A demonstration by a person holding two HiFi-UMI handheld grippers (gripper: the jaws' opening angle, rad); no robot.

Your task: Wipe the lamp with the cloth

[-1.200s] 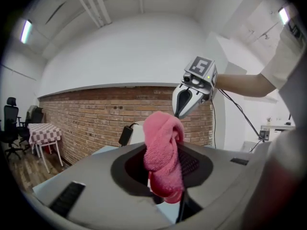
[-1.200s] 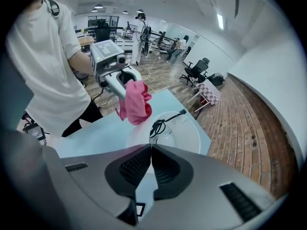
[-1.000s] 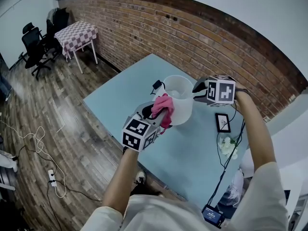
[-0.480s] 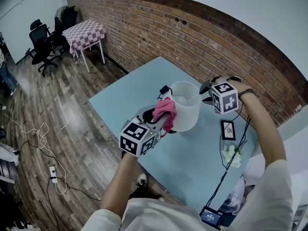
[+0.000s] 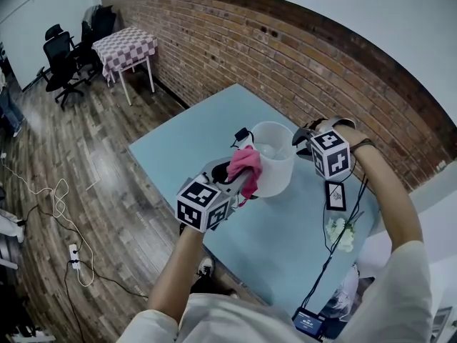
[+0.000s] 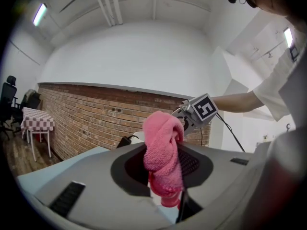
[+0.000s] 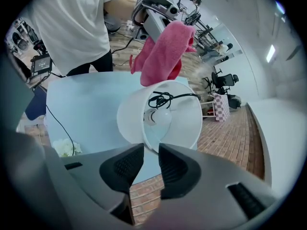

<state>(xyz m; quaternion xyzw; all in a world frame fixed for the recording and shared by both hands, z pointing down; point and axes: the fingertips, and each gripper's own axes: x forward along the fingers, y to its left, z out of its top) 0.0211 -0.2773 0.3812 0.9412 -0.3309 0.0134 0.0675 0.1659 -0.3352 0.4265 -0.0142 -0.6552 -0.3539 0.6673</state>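
Note:
The white lamp shade (image 5: 273, 159) stands on the pale blue table (image 5: 193, 138), open end up, with its bulb (image 7: 158, 119) and a black cord (image 7: 163, 98) inside. My left gripper (image 5: 239, 174) is shut on the pink cloth (image 5: 245, 164), which rests against the shade's left side. In the left gripper view the cloth (image 6: 163, 152) bulges up out of the jaws. My right gripper (image 5: 303, 140) hangs at the shade's right rim, pointing steeply down. Its jaws (image 7: 151, 162) are closing, a narrow gap still between them and the shade's near rim (image 7: 144, 145) at the tips, not pressed.
A small framed picture (image 5: 335, 195), white flowers (image 5: 341, 233) and a black cable (image 5: 330, 252) lie on the table to the right of the lamp. A brick wall (image 5: 285, 56) runs behind. A checkered table (image 5: 127, 48) and office chairs (image 5: 61, 66) stand far left.
My right gripper has rolled and dropped slightly along the shade's right rim. The left gripper keeps the cloth against the shade in about the same place.

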